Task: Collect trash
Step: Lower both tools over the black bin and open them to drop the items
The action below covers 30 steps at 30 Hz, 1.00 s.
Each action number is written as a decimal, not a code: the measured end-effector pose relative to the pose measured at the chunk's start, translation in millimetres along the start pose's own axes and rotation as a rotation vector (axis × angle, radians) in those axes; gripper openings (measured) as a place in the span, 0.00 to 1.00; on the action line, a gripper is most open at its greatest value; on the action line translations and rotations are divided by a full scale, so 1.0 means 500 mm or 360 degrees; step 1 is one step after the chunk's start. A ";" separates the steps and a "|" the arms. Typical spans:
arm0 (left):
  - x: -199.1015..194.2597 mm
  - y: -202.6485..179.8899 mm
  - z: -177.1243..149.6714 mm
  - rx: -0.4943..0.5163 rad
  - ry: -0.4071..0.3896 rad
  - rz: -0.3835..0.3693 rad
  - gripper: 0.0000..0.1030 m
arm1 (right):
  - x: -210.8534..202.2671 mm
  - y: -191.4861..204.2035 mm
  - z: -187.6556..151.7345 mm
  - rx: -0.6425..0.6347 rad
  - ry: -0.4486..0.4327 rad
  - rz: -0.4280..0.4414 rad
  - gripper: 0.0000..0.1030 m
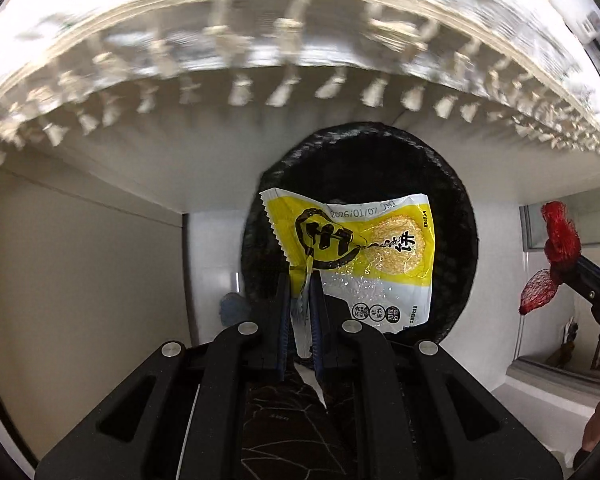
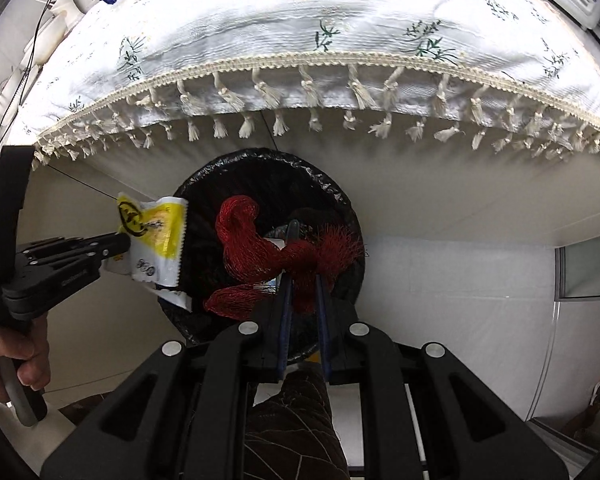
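The yellow snack wrapper (image 1: 364, 252) hangs pinched at its torn corner in the left gripper (image 1: 304, 280), jaws closed tight on it, above the black-lined bin (image 1: 460, 216); the red mesh net bag (image 2: 276, 256) is bunched in the right gripper (image 2: 302, 280), likewise clamped shut, over the same bin mouth (it stands on the floor just below the tasselled tablecloth (image 2: 300, 40)). Judging from this, the drop is at hand; centre each piece over the opening before releasing, since the wrapper sits near the rim and the mesh may snag on the pads.

Right claw (image 2: 302, 280) pinching red mesh netting (image 2: 260, 248) above black-lined bin (image 2: 204, 184), fringed tablecloth (image 2: 300, 40) beyond
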<state>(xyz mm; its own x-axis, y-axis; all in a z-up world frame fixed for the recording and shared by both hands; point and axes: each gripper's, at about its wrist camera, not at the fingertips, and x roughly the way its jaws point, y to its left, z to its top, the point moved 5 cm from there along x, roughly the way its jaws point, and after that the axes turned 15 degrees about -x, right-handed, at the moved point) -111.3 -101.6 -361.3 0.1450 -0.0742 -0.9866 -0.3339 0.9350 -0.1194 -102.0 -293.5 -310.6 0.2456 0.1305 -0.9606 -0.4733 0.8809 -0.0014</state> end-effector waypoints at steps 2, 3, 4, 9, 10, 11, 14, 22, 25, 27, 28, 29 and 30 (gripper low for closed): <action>-0.001 -0.015 0.003 0.0031 -0.0005 -0.0011 0.10 | 0.000 -0.002 -0.001 0.0003 0.0009 -0.0006 0.11; -0.003 -0.018 0.003 0.0041 -0.0008 -0.0016 0.12 | 0.001 -0.003 0.000 0.0005 0.0012 -0.0007 0.11; -0.006 -0.019 0.005 0.0047 -0.0017 -0.0018 0.13 | 0.003 -0.003 0.002 0.0006 0.0014 -0.0009 0.11; -0.035 -0.007 0.014 0.0013 -0.0056 -0.0037 0.36 | 0.011 0.011 0.019 -0.0013 0.0007 0.0032 0.11; -0.046 0.000 0.017 0.0003 -0.0076 -0.0034 0.44 | 0.014 0.016 0.025 -0.0028 0.0006 0.0032 0.11; -0.053 0.006 0.019 -0.0005 -0.0092 -0.0033 0.47 | 0.016 0.020 0.029 -0.0036 0.0007 0.0034 0.11; -0.077 0.024 0.025 -0.0038 -0.0157 -0.0029 0.63 | 0.026 0.034 0.044 -0.0053 0.0015 0.0043 0.11; -0.133 0.065 0.034 -0.0098 -0.0292 -0.0029 0.82 | 0.064 0.083 0.076 -0.0132 0.0069 0.0061 0.11; -0.152 0.085 0.038 -0.0111 -0.0324 -0.0025 0.88 | 0.075 0.105 0.090 -0.0176 0.0081 0.0048 0.11; -0.159 0.100 0.042 -0.0126 -0.0340 -0.0022 0.91 | 0.079 0.119 0.100 -0.0192 0.0079 0.0048 0.11; -0.163 0.106 0.044 -0.0133 -0.0346 -0.0024 0.91 | 0.080 0.124 0.104 -0.0201 0.0077 0.0047 0.11; -0.167 0.114 0.045 -0.0136 -0.0349 -0.0022 0.92 | 0.080 0.128 0.106 -0.0212 0.0075 0.0046 0.11; -0.168 0.120 0.046 -0.0139 -0.0352 -0.0017 0.92 | 0.082 0.133 0.110 -0.0225 0.0076 0.0043 0.11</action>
<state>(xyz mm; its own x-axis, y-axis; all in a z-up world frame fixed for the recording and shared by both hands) -122.0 -31.4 -283.2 0.3462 0.0026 -0.9382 -0.4093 0.9002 -0.1486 -77.0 -204.4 -334.6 0.1922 0.1283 -0.9729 -0.5944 0.8041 -0.0114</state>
